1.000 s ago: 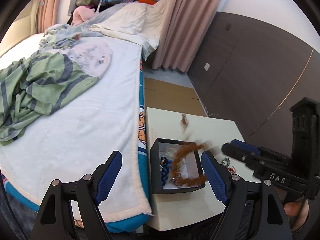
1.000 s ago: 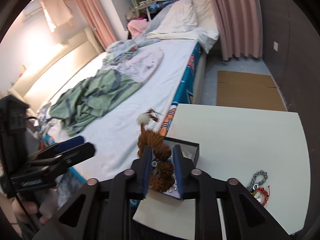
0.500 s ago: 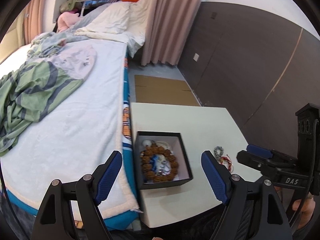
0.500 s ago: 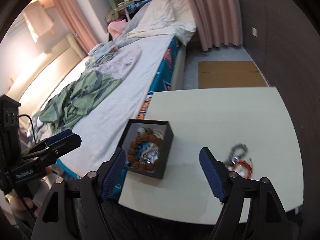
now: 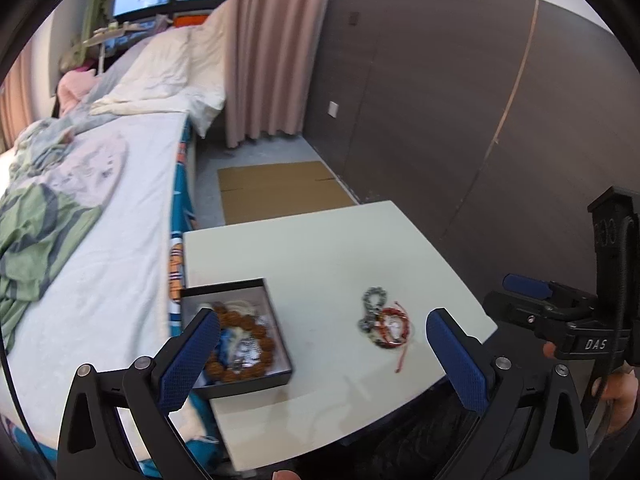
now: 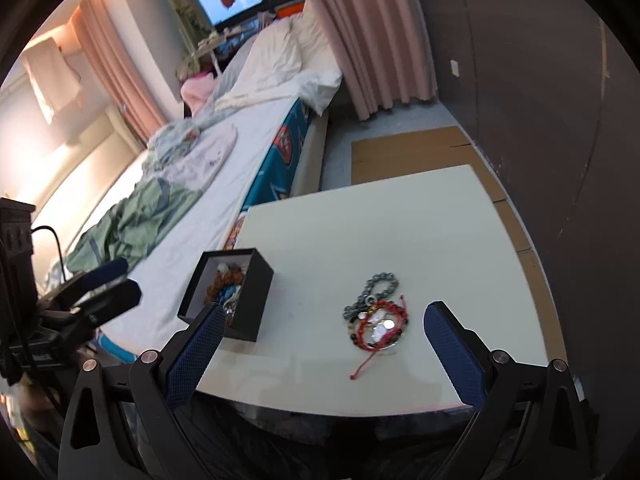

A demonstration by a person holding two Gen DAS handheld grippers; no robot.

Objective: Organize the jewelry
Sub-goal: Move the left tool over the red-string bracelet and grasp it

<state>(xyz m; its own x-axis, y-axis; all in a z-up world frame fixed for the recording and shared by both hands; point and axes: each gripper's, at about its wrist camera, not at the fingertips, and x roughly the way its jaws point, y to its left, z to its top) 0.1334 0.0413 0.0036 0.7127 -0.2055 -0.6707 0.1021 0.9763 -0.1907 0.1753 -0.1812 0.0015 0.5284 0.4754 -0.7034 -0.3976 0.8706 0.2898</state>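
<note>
A black jewelry box [image 5: 240, 340] sits at the near left corner of the white table [image 5: 312, 256], with a brown bead bracelet [image 5: 256, 334] and other pieces inside. It also shows in the right wrist view [image 6: 248, 300]. A small pile, a grey bead bracelet [image 6: 378, 284] and a red cord bracelet [image 6: 380, 328], lies on the table; it also shows in the left wrist view [image 5: 386, 324]. My left gripper [image 5: 320, 364] is open and empty above the near table edge. My right gripper [image 6: 324, 356] is open and empty, just short of the pile.
A bed [image 5: 100, 208] with green and white bedding runs along the table's left side. A dark wall panel [image 5: 460, 120] stands to the right. Flat cardboard [image 5: 276, 188] lies on the floor beyond the table. The right gripper shows at the right of the left wrist view [image 5: 532, 300].
The right gripper has let the brown bead bracelet go into the box, opened, and moved right toward the pile. The left gripper view has swung right.
</note>
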